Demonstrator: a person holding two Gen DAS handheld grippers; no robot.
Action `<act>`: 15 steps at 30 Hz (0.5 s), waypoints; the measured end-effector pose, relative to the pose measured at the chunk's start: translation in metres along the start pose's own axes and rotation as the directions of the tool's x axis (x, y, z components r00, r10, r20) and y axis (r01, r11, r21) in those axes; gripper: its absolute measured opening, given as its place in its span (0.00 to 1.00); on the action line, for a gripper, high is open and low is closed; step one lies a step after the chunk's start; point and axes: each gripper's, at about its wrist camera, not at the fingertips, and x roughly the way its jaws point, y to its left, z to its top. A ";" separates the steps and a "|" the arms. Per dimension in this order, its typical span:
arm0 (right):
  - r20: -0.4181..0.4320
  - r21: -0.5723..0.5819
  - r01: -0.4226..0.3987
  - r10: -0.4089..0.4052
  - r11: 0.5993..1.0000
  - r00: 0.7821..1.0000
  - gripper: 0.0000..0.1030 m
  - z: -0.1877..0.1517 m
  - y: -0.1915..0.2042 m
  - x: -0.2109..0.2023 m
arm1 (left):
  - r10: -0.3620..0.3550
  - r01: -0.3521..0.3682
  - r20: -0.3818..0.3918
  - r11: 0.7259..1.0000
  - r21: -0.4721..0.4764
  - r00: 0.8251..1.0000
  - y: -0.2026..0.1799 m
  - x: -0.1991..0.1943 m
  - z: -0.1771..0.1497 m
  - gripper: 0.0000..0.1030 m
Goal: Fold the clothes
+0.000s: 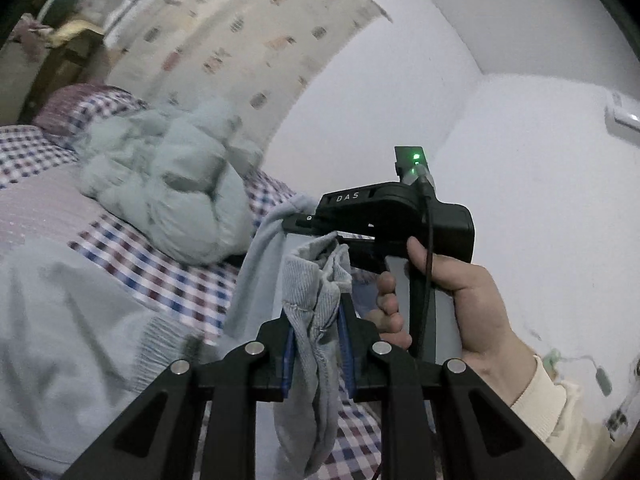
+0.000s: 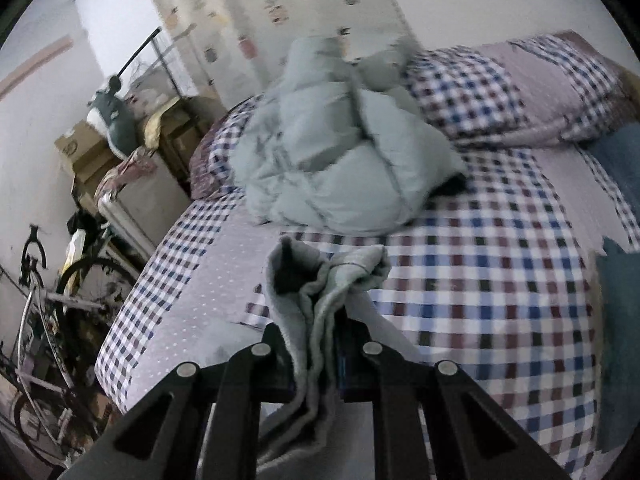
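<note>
A light grey-blue garment (image 1: 316, 320) is held up above the checked bed by both grippers. My left gripper (image 1: 318, 320) is shut on a bunched ribbed edge of it, and the cloth hangs down between the blue pads. The right gripper (image 1: 316, 236), gripped by a person's hand (image 1: 452, 300), clamps another part of the same garment just ahead of mine. In the right wrist view, my right gripper (image 2: 320, 328) is shut on a folded grey edge of the garment (image 2: 320, 300). More of the garment (image 1: 72, 320) drapes at the lower left.
A puffy pale green jacket (image 2: 340, 168) lies heaped mid-bed on the checked bedspread (image 2: 480, 300). A dark blue cloth (image 2: 616, 320) lies at the bed's right edge. Bicycles (image 2: 44, 340), boxes and a cabinet (image 2: 140, 200) crowd the left. White walls and a patterned curtain (image 1: 248, 40) stand behind.
</note>
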 end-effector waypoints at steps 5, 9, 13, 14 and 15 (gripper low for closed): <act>-0.029 -0.091 0.007 -0.010 0.996 1.000 0.12 0.000 0.083 0.039 | 0.081 -0.075 0.064 0.993 -0.086 0.995 0.047 -0.037 0.017 0.19; -0.063 -0.145 0.000 -0.010 0.989 0.998 0.12 -0.010 0.138 0.075 | 0.156 -0.139 0.097 0.977 -0.160 0.983 0.090 -0.065 0.026 0.18; -0.083 -0.198 0.008 -0.025 0.980 0.996 0.12 -0.024 0.178 0.105 | 0.222 -0.198 0.099 0.958 -0.206 0.970 0.126 -0.086 0.027 0.18; -0.087 -0.214 0.014 -0.033 0.977 0.996 0.12 -0.028 0.187 0.113 | 0.241 -0.216 0.093 0.952 -0.216 0.966 0.135 -0.089 0.025 0.18; -0.095 -0.228 0.020 -0.043 0.973 0.995 0.12 -0.034 0.194 0.122 | 0.259 -0.234 0.087 0.946 -0.226 0.962 0.143 -0.093 0.023 0.18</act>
